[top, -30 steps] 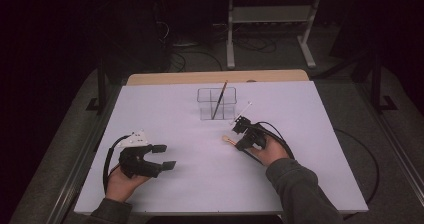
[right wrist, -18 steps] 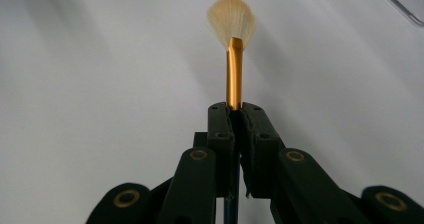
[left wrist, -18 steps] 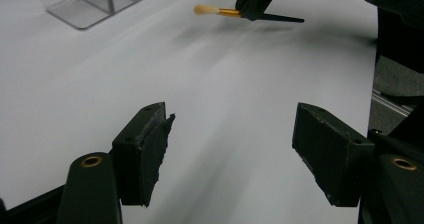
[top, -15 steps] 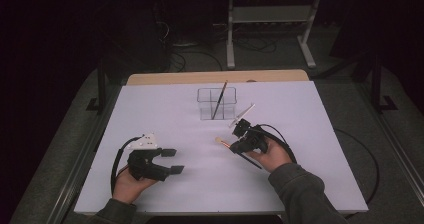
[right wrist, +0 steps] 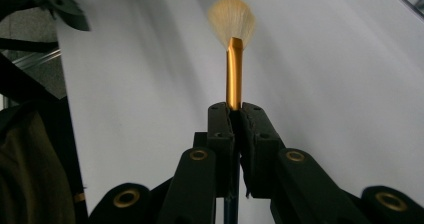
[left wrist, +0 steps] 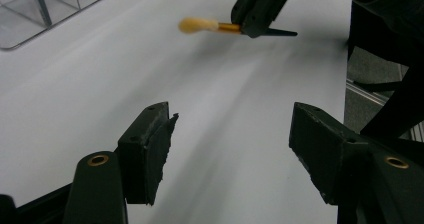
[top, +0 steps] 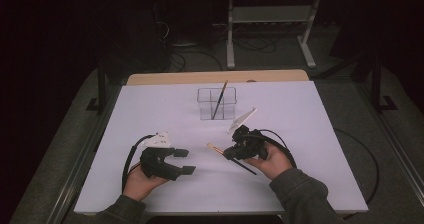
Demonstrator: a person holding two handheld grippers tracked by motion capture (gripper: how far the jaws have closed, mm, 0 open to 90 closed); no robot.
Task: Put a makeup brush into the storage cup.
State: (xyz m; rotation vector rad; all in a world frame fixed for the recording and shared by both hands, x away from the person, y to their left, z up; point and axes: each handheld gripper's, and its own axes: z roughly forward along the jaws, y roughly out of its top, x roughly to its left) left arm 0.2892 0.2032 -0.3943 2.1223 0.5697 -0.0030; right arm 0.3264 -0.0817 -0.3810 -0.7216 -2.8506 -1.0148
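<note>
Gold metal shows plainly in the right gripper view: the brush (right wrist: 233, 59) has a gold ferrule rising straight out from between the two jaws of the right claw (right wrist: 234, 115), which are pressed together on it, and a pale fan of bristles spreads at its top. From the high view the same brush (top: 218, 149) reads as a thin stick, its pale tip pointing toward the left hand and its dark handle sticking out behind the right claw (top: 231, 153) toward the near edge of the white table (top: 310, 134); it is held off the surface near the middle of the table. The left gripper view looks across the sheet between its own jaws and catches the brush (left wrist: 200, 26) from the side, blurred, with the right claw (left wrist: 260, 14) clamped on it farther off. The left claw (left wrist: 230, 149) stands spread with bare table between its jaws, which have just been closing a little; in the high view the left claw (top: 184, 161) sits near the table's front left, well apart from the brush. A clear box (top: 216, 104) with inner dividers stands behind both hands near the table's far edge, and one dark thin stick (top: 219, 100) leans inside it, its top poking above the rim.
</note>
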